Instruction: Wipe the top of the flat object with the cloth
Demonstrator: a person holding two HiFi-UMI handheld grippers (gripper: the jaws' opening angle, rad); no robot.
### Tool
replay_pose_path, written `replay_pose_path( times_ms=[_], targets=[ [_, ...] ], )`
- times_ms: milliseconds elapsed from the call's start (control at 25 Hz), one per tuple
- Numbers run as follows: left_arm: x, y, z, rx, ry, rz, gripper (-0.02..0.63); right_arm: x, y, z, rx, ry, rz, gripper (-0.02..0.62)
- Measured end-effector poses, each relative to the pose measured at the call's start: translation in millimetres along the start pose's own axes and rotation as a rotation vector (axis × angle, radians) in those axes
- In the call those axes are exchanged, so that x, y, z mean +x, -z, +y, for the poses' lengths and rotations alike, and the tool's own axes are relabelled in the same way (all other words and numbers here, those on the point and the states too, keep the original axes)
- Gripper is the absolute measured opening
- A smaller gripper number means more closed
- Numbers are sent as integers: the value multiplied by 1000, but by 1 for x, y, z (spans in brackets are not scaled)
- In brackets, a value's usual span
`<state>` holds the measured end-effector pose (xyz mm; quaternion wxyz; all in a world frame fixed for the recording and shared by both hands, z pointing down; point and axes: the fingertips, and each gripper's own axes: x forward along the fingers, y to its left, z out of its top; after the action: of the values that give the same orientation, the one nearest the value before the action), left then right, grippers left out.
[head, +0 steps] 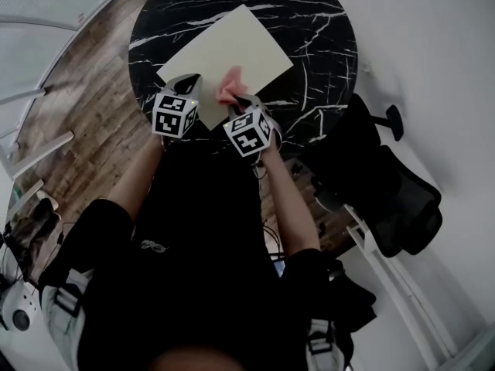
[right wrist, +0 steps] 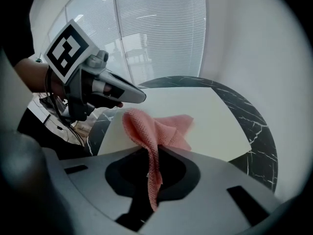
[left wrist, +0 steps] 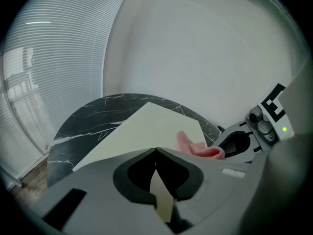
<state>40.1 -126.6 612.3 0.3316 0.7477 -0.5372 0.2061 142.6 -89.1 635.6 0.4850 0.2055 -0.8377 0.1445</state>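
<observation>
Right gripper point(right wrist: 148, 155) jaws are pinching the floppy pink cloth point(right wrist: 161, 129) over the near edge of the thin, light cream sheet point(head: 232, 45) lying on the marble surface point(head: 317, 37), and left gripper point(left wrist: 155, 151) jaws are clamping that edge, probably stopping it sliding.

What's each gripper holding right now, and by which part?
The right gripper pinches the pink cloth by one end; the left gripper clamps the cream sheet at its near edge.

round black marble table point(head: 325, 45) on wood floor point(head: 85, 122), black office chair point(head: 387, 192) rt, blinds point(right wrist: 156, 28), white wall point(left wrist: 205, 48).
</observation>
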Motion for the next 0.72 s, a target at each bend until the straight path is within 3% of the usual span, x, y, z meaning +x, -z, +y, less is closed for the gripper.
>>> replay_pose_path(
  times_ms=[480, 720],
  targets=[
    [2, 1, -5, 15, -35, 12, -2, -13, 27, -9, 56, 10, -40, 26],
    [0, -1, -13, 6, -41, 10, -2, -29, 3, -19, 48, 38, -147, 25]
  ],
)
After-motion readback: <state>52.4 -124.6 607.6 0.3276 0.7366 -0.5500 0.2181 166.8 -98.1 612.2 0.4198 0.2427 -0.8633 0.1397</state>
